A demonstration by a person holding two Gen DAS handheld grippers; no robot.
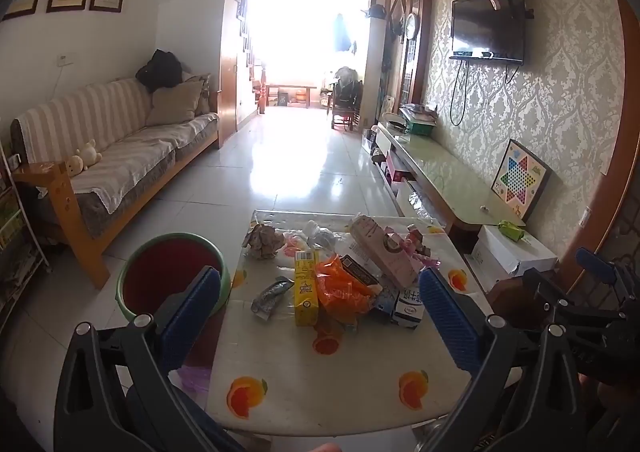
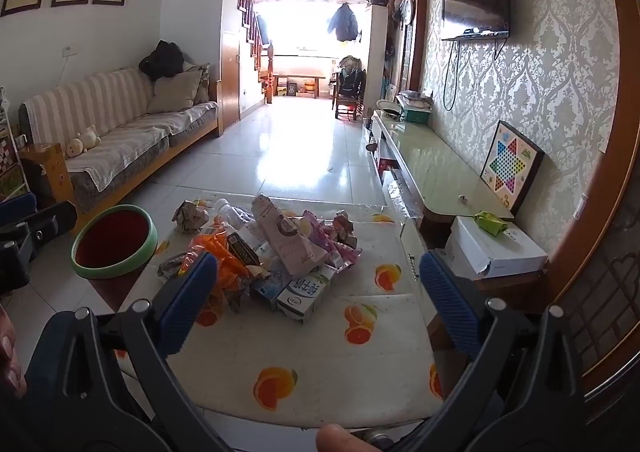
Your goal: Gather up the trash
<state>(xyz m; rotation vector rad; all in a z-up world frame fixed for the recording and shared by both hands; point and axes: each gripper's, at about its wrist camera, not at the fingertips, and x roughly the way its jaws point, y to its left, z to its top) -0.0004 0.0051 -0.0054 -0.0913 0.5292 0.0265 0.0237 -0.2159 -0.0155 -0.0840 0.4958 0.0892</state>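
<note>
Left wrist view: the left gripper [image 1: 320,304] was held wide, mixed wrapper-and-carton trash pile [image 1: 340,272] ahead; right gripper [image 2: 318,286] likewise wide.

Both wrist cameras are looking forward along their fingers, down the room toward the bright doorway, from just above the near edge of the table [image 1: 328,404]. The left view is sitting slightly left of the right view. Both are sharing the trash pile [image 1: 344,272], the bin [image 2: 114,242] and the sofa [image 1: 120,147]
</note>
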